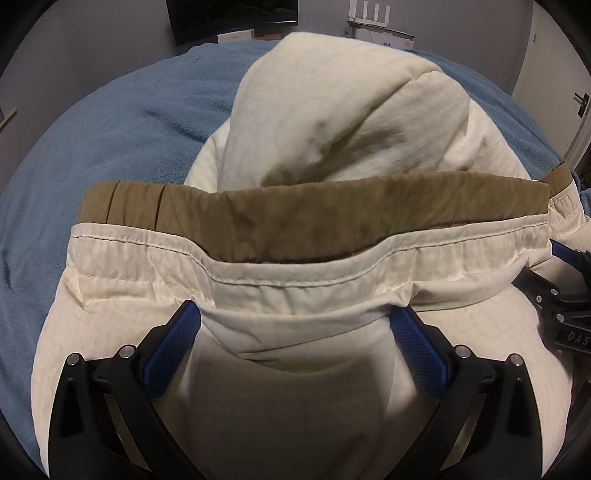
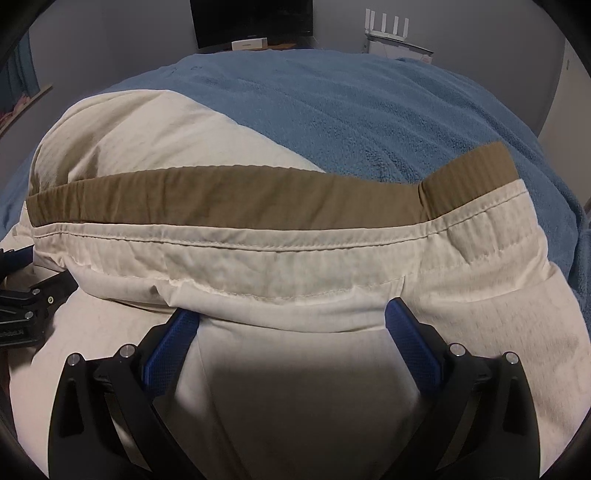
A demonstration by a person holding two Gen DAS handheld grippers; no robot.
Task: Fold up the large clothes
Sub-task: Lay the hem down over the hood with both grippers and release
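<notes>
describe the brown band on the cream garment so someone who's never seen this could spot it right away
A blue blanket covers the bed, and a cream garment lies on it. Along its near open edge runs the brown band, just behind a stitched cream hem; it is the only tan strip on otherwise pale cloth.

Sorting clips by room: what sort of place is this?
Probably a bedroom: cream trousers lie on a blue blanket over what looks like a bed, with a dark screen and router behind.

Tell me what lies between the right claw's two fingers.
Cream trouser fabric, just below the waistband, spans the open right claw; right wrist view shows it.
</notes>
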